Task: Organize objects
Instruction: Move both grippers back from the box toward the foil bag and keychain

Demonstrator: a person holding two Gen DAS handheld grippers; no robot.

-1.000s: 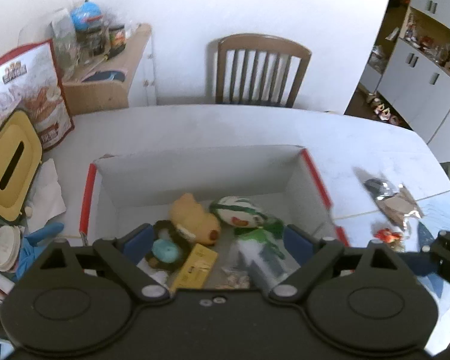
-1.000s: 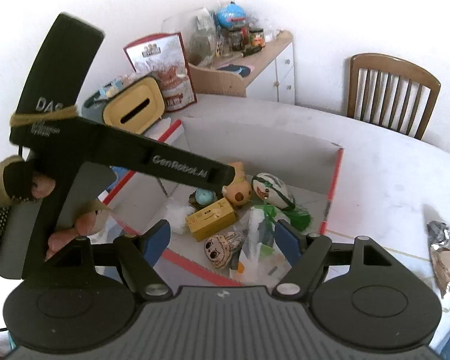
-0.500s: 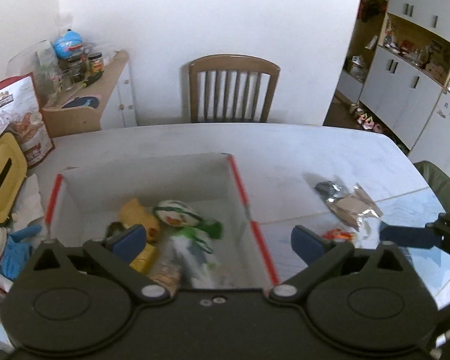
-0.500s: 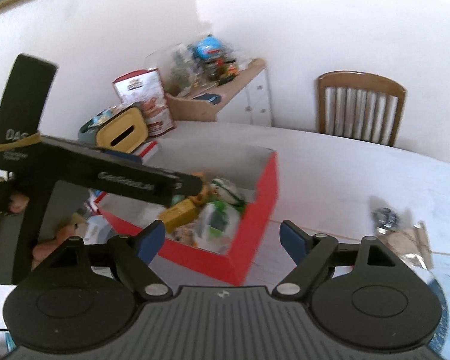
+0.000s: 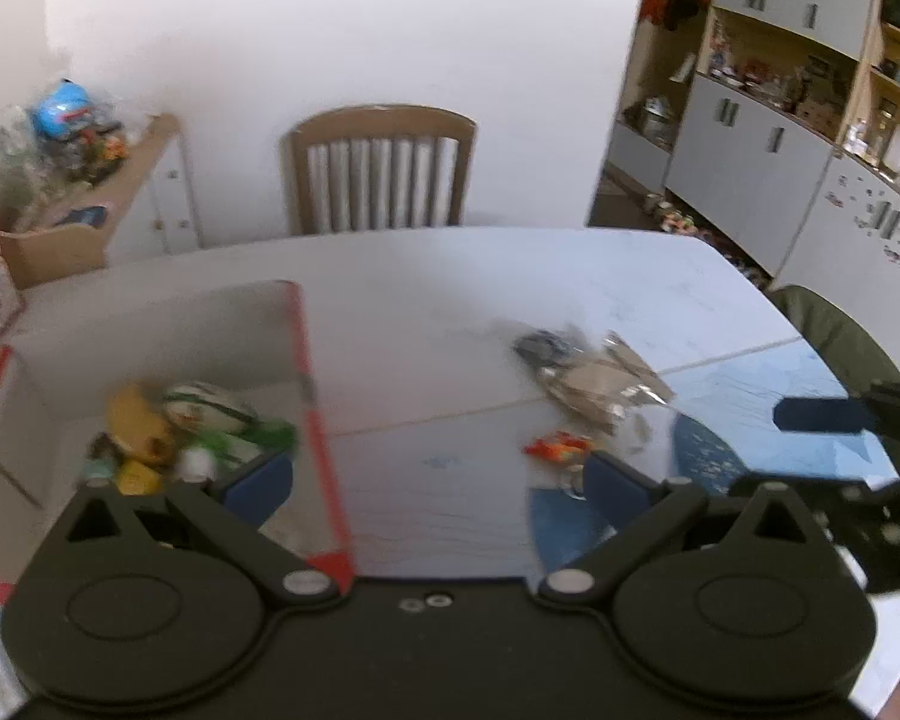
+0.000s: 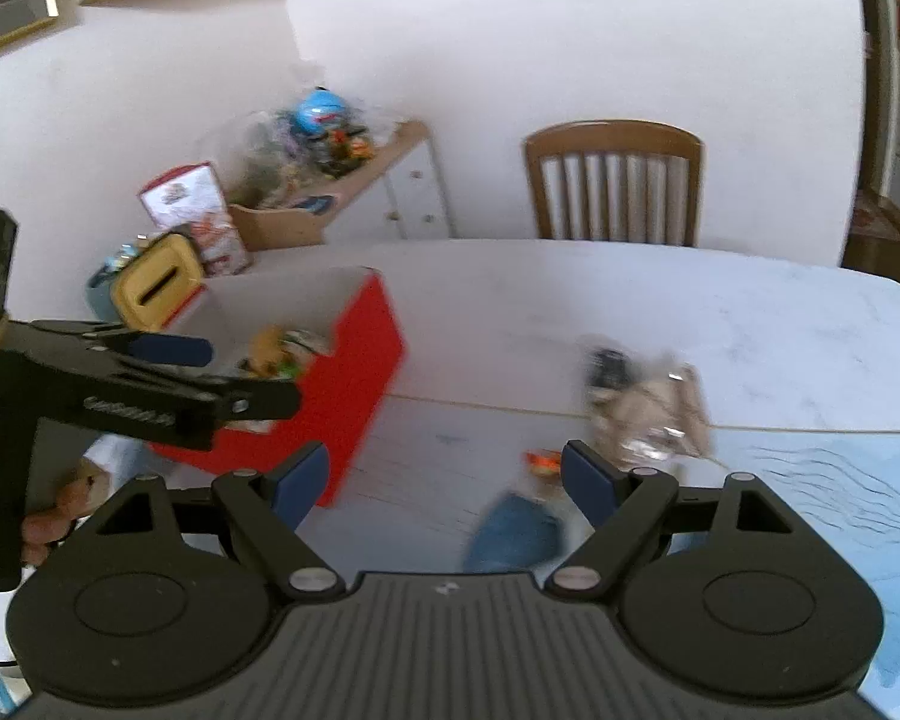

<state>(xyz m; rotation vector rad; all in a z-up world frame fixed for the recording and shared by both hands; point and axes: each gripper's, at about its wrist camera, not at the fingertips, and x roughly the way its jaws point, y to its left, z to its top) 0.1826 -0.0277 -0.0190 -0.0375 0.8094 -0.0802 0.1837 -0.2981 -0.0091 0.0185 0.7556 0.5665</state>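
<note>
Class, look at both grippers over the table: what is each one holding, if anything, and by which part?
Nothing is held. The left gripper and the right gripper are both open, with only the table showing between their fingers.

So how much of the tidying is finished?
Partly done. Several toys already lie inside the red box. Nothing is in hand: the left gripper and right gripper both show open, empty jaws. Still out on the table are a crinkly foil packet, a small orange item and a blue piece.
</note>
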